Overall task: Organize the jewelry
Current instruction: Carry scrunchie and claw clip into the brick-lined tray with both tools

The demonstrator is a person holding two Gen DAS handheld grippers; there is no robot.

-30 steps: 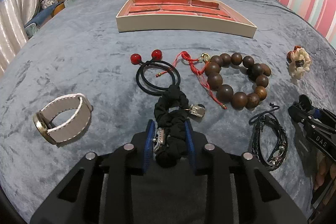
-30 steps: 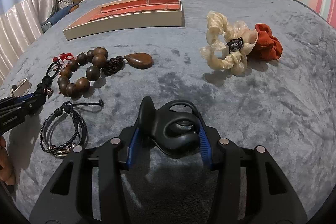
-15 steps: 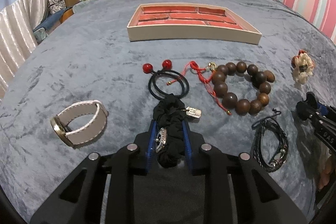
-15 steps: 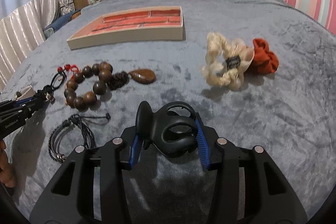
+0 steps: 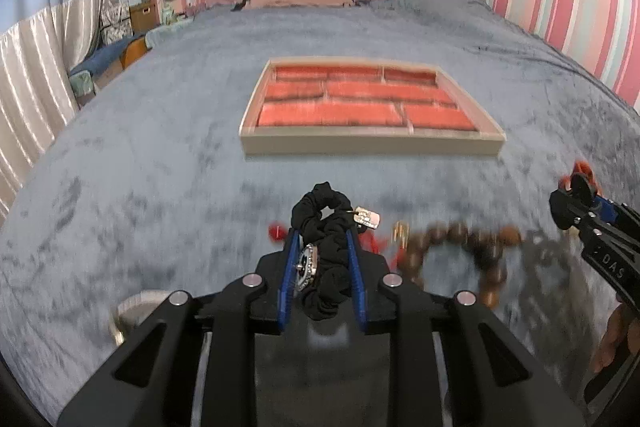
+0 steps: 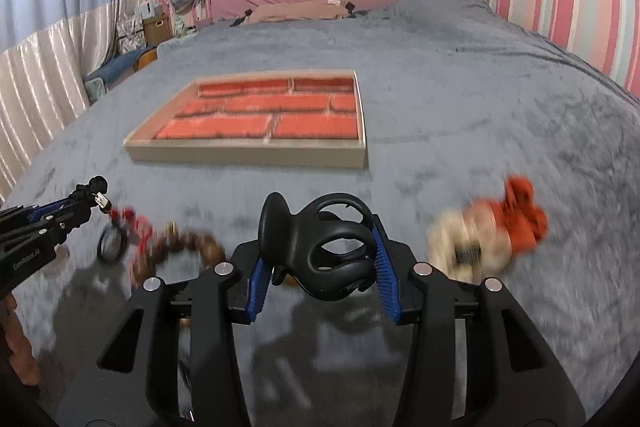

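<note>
My left gripper (image 5: 322,251) is shut on a black scrunchie (image 5: 324,227) with a small metal tag, held above the grey bedspread. My right gripper (image 6: 320,251) is shut on a black hair claw clip (image 6: 320,247), also lifted. A cream jewelry tray (image 5: 368,143) with red compartments lies ahead in both views (image 6: 248,155). Each gripper shows in the other's view: the right one (image 5: 576,211) at the right edge, the left one (image 6: 86,203) at the left edge.
A brown bead bracelet (image 5: 460,247), a red cord and black hair ties (image 6: 112,243) lie blurred on the bedspread. A cream scrunchie (image 6: 464,247) and an orange scrunchie (image 6: 520,215) lie to the right. A watch strap (image 5: 136,303) sits at lower left.
Both grippers have risen and tilted toward the tray, carrying the scrunchie and the claw clip. The tray now sits closer to the centre of both views.
</note>
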